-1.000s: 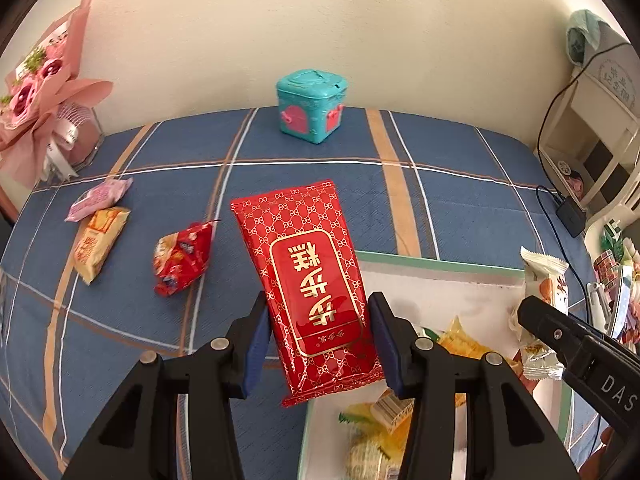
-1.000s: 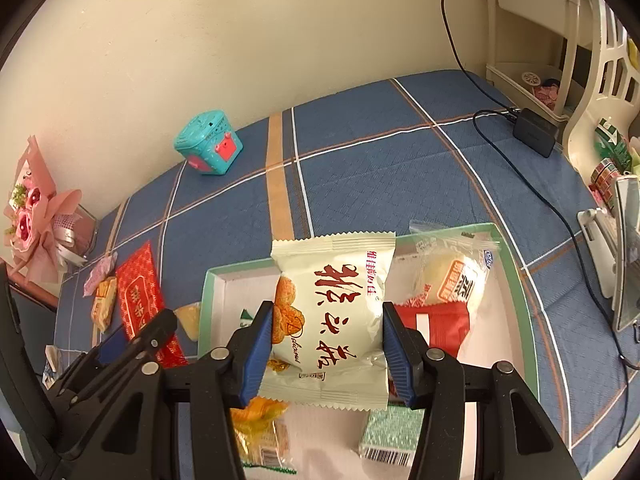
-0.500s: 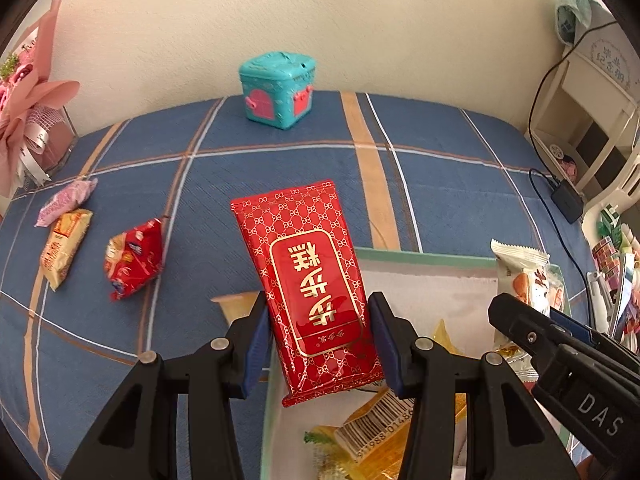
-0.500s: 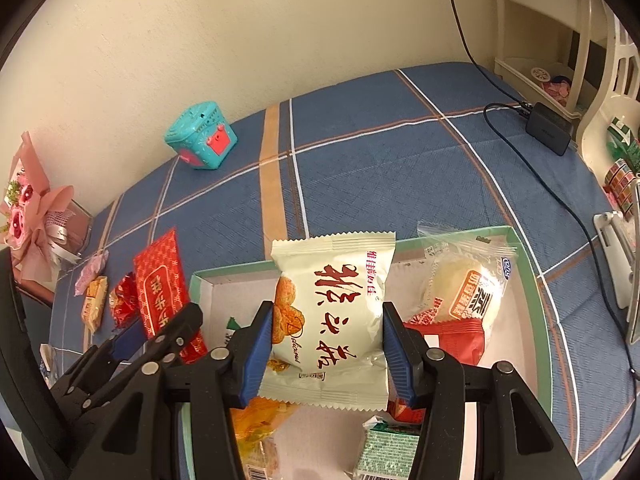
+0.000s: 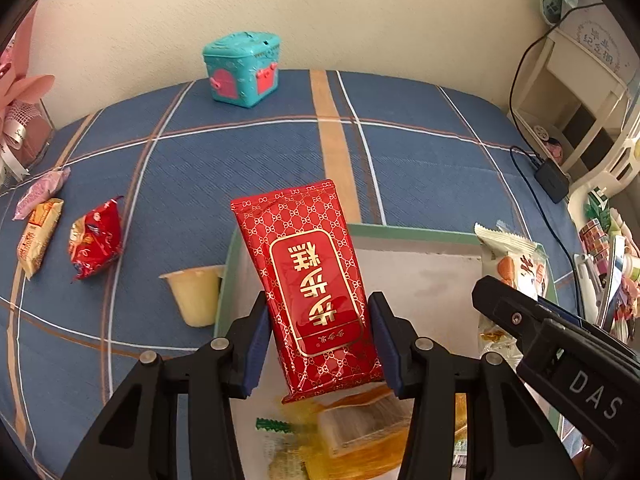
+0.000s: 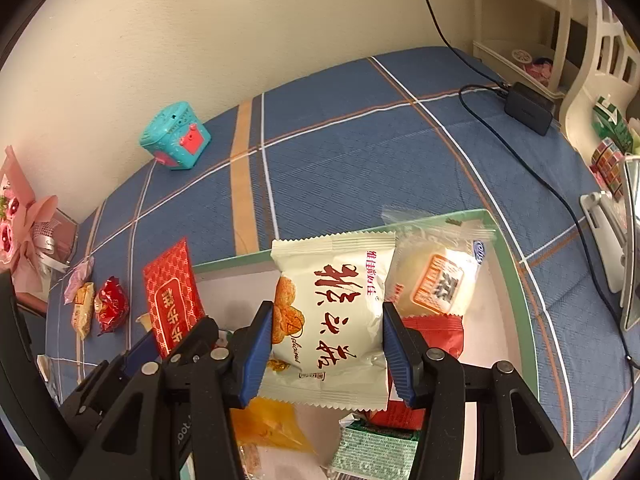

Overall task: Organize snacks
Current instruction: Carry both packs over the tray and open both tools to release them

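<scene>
My left gripper (image 5: 320, 340) is shut on a long red snack pack (image 5: 308, 280) with gold lettering, held above the left part of a green-rimmed white tray (image 5: 420, 232). My right gripper (image 6: 326, 344) is shut on a white snack packet (image 6: 332, 312) with red characters, held over the same tray (image 6: 508, 272). The red pack (image 6: 172, 296) and left gripper show at the left of the right wrist view. The right gripper's black body (image 5: 552, 344) and its white packet (image 5: 516, 260) show at the right of the left wrist view. Several wrapped snacks lie in the tray below both grippers.
On the blue plaid cloth left of the tray lie a jelly cup (image 5: 194, 296), a red candy bag (image 5: 96, 240), an orange packet (image 5: 38, 236) and a pink packet (image 5: 42, 192). A teal toy chest (image 5: 242, 68) stands by the wall. A cable and adapter (image 6: 528, 108) lie at right.
The left gripper has carried the red pack rightward and down, from over the cloth to over the tray. The right gripper has sunk a little toward the tray with its white packet.
</scene>
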`<state>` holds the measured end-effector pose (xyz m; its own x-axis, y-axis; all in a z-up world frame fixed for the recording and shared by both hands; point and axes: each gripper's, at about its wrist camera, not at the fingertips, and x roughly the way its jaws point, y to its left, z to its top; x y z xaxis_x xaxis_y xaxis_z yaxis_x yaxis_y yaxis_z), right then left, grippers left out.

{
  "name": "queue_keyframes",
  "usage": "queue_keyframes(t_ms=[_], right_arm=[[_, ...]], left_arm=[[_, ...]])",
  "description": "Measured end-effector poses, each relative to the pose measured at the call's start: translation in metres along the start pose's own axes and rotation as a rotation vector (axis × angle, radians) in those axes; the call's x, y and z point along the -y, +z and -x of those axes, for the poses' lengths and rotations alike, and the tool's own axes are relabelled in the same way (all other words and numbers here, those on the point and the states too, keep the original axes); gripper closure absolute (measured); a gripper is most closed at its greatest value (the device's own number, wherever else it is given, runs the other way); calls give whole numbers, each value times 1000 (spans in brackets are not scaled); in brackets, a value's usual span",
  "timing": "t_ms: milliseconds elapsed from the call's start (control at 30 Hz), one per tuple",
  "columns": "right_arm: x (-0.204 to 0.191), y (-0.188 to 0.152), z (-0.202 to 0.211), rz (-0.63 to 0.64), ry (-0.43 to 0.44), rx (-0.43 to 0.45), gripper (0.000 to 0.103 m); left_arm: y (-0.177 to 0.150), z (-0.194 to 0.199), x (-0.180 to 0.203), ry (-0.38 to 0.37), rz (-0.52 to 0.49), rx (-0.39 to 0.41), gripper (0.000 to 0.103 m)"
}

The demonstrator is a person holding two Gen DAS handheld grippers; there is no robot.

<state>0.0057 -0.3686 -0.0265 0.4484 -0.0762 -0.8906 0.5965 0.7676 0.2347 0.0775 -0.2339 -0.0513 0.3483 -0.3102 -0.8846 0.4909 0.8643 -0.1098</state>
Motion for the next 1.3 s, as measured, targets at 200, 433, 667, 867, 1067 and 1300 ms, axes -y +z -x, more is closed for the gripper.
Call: queue_keyframes(t_ms=[200,433,667,867,1067,1300], right_arm=[[3,-1,-2,-2,-16,-11,48],[1,-2,-5,6,-31,-20,47],[3,-1,-2,-3,-37,-33,44],[2,3,13,3,-51,-25,45],[-9,3,34,30,-54,-8,45],[-19,-4,49,60,-71,3,45]], left_arm=[[-3,-3,6,-9,-6,-22,53],[-1,-1,6,1,-5,-35,52],[-1,4,2,3,12,-63,52],[4,19,-8,3,44,-65,52],[8,41,-18,36,43,-41,52],[6,61,-37,98,51,-22,52]])
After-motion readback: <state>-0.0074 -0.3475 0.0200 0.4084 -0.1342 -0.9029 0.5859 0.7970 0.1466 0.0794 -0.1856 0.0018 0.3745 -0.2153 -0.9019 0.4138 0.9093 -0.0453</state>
